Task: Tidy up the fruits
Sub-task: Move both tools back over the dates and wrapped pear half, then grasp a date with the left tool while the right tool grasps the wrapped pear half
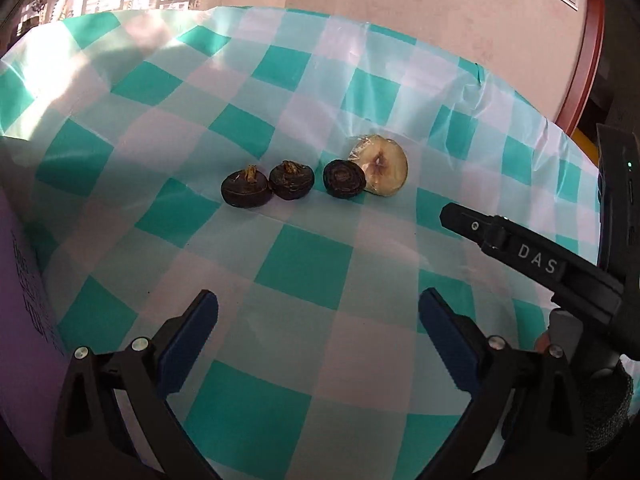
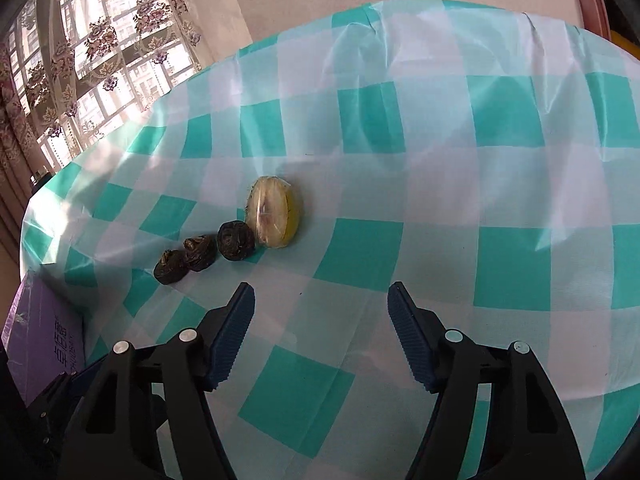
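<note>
Three dark round water chestnuts lie in a row on the checked tablecloth: the left one (image 1: 244, 189), the middle one (image 1: 291, 180) and the right one (image 1: 344, 179). A pale cut fruit half wrapped in clear film (image 1: 380, 165) leans against the right chestnut. In the right wrist view the row runs from the left chestnut (image 2: 171, 267) up to the fruit half (image 2: 274, 212). My left gripper (image 1: 318, 312) is open and empty, short of the row. My right gripper (image 2: 321, 304) is open and empty, to the right of the row; one finger (image 1: 520, 250) of it shows in the left wrist view.
A teal and white checked cloth (image 1: 304, 268) covers the table. A purple box (image 2: 40, 340) stands at the table's near left edge. A curtained window (image 2: 92, 52) and a pink wall lie beyond the far edge. A red-brown door frame (image 1: 584, 56) is at the right.
</note>
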`<state>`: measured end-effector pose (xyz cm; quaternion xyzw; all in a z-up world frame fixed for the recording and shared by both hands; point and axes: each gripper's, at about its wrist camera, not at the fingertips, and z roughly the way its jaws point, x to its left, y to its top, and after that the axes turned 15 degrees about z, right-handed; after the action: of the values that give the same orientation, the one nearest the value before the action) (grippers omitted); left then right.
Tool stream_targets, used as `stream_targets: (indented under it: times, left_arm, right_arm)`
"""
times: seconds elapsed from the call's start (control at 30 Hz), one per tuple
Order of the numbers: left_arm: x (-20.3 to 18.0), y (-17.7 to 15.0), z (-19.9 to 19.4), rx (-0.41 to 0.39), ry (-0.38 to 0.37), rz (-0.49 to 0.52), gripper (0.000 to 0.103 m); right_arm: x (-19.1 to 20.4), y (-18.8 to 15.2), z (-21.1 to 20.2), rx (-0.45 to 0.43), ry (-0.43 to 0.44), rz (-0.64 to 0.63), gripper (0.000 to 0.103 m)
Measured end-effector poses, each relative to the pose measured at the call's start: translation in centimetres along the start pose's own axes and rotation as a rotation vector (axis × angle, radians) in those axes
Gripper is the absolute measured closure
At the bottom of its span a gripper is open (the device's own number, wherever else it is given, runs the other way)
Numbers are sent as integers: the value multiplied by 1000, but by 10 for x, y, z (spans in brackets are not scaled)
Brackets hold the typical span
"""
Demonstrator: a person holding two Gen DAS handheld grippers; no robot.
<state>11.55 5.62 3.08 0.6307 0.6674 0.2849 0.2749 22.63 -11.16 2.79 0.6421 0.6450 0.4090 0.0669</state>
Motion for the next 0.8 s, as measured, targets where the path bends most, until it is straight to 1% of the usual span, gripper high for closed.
stream_targets:
  times: [0.03,0.1,0.13,0.17,0.2,0.3,0.37,0.43,0.47,0.57,0.7,0.8]
  left_arm:
    - [7,4,5,4,39,-32,2]
    - [23,10,12,3,79,-111,2]
    - [30,13,17,23,128,-153,2]
    - [35,16,23,45,151,-175,3]
    - [38,18,28,55,148,-185,3]
    - [47,28,43,99,189,-204,4]
    - [53,35,56,141,206,-217,6]
    - [52,43,65,172,243,-195,7]
    - [53,46,68,185,260,-188,7]
    - [59,55,77,204,302,-204,7]
    - [66,65,84,221,347,-221,10]
    - [67,70,86,224,369,-215,16]
  right_arm:
    - [3,4,7,11,-2,-7,35]
    - [12,9,24,45,-33,-38,35]
    - [18,10,33,67,-53,-69,36]
    - [25,10,39,84,-63,-104,37]
    - [31,10,45,95,-75,-140,37]
    - [48,10,59,104,-132,-216,37]
    - [55,11,68,107,-167,-245,37]
    - [63,13,76,112,-191,-281,37]
    - [66,14,80,110,-204,-293,39]
    - [69,20,87,115,-196,-290,39]
    - [77,24,94,107,-210,-317,39]
    - [82,26,97,109,-204,-332,39]
